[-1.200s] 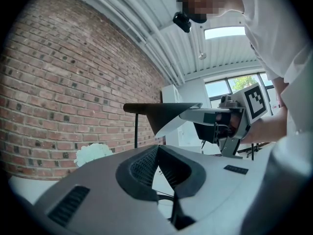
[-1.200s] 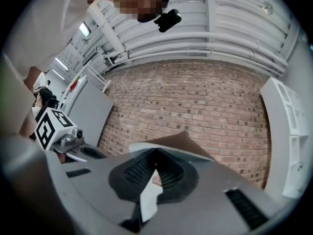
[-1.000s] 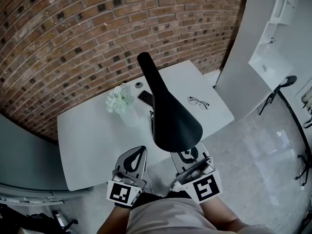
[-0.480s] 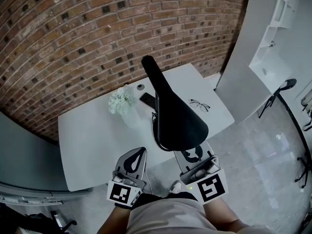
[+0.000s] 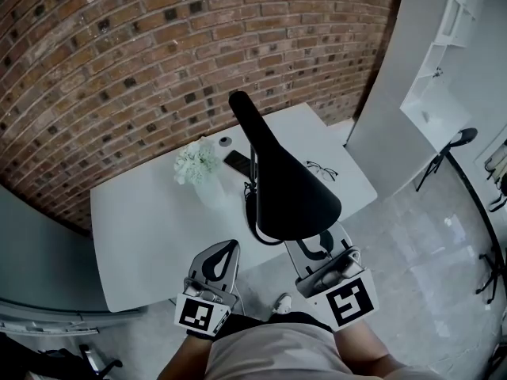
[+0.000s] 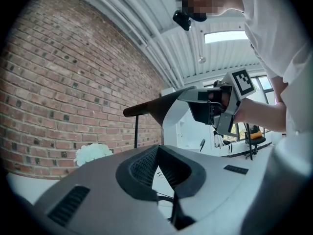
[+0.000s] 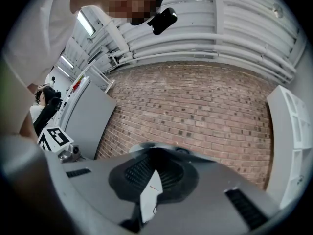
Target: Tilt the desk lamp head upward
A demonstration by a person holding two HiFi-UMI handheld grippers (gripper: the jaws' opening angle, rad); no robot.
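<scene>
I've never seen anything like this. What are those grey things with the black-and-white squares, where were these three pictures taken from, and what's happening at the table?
There is no robot here. A person holds a two-jaw gripper in each hand, and the marker cubes are part of the grippers. One picture comes from a camera on the person's head, looking down. The other two come from cameras riding on each gripper, looking along its jaws. On the white table are white flowers, a dark phone, a small round object and glasses. The big black shape is a desk lamp head. The right gripper appears clamped on its wide end. The left gripper is open and holds nothing.
</scene>
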